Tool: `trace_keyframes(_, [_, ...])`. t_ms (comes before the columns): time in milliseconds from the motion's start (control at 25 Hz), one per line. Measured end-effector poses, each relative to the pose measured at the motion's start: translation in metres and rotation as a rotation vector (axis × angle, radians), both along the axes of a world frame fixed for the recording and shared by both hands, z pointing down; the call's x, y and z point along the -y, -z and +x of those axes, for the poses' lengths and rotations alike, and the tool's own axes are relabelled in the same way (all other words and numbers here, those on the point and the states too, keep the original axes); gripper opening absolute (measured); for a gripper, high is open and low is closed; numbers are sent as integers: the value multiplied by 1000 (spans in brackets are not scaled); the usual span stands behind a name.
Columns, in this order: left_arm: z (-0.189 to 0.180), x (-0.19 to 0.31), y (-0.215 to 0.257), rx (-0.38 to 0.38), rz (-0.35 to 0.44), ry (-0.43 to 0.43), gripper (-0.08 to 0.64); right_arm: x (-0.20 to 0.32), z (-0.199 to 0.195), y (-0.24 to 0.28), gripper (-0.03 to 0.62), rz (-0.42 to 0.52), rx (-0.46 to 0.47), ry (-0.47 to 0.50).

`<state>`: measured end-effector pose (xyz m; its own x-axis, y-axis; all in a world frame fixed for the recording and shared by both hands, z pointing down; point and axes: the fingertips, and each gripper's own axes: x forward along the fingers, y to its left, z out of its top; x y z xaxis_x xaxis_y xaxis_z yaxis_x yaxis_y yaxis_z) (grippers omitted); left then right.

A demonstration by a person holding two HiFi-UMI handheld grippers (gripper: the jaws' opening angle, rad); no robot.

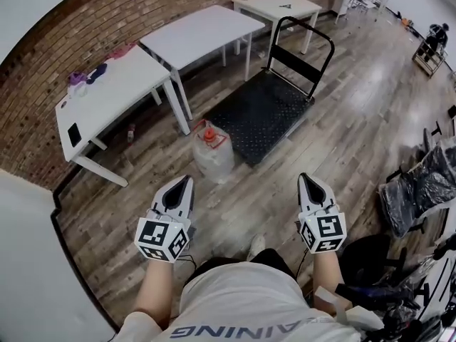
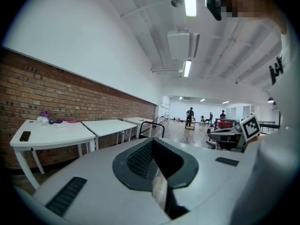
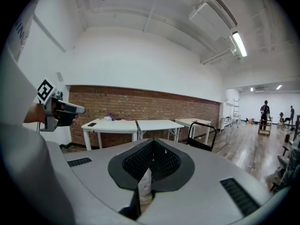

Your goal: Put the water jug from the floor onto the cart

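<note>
Head view: the water jug [image 1: 212, 152] stood upright on the floor [image 1: 342, 134], orange cap up, just beside the near corner of the cart [image 1: 265, 111] and near a white table [image 1: 114, 91].
Cart deck: it lay bare, with the handle at the far end, so the near edge was free for loading.
Left gripper [image 1: 187, 181]: jaws were pressed together on nothing, short of the jug.
Right gripper [image 1: 305, 178]: jaws were likewise closed and empty, well apart from the jug.
Judgement: both seemed carried forward in approach; the jaws would need to part before any lift.
</note>
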<state>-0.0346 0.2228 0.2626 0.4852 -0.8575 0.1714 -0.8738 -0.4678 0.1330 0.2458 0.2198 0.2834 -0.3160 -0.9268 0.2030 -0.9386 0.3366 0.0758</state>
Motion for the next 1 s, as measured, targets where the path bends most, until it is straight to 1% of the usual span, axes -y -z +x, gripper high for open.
trace_keyframes(200, [32,21,4,44,-2,56,0,33,33,-6,5,-7,25,48])
trace_keyframes(280, [40,25,2,60,-10,74,0,43,38,-12,5,-16,40,71])
trace_keyframes(400, [43,32,-3,93,-28,85,0,59,33,-21,5,-35,57,101])
trace_keyframes(520, [37,41,-10,105,-48,101,0,74,21,-29,5,-60,60,130])
trace_keyframes(680, [24,62,-17,83,-58,117,0,97,5,-33,5,-76,42,157])
trace_keyframes(840, [8,96,-22,64,-48,104,0,128,-13,-29,5,-72,21,151])
trace_keyframes(1000, [-12,137,-23,58,-25,91,0,162,-33,-19,5,-57,20,140])
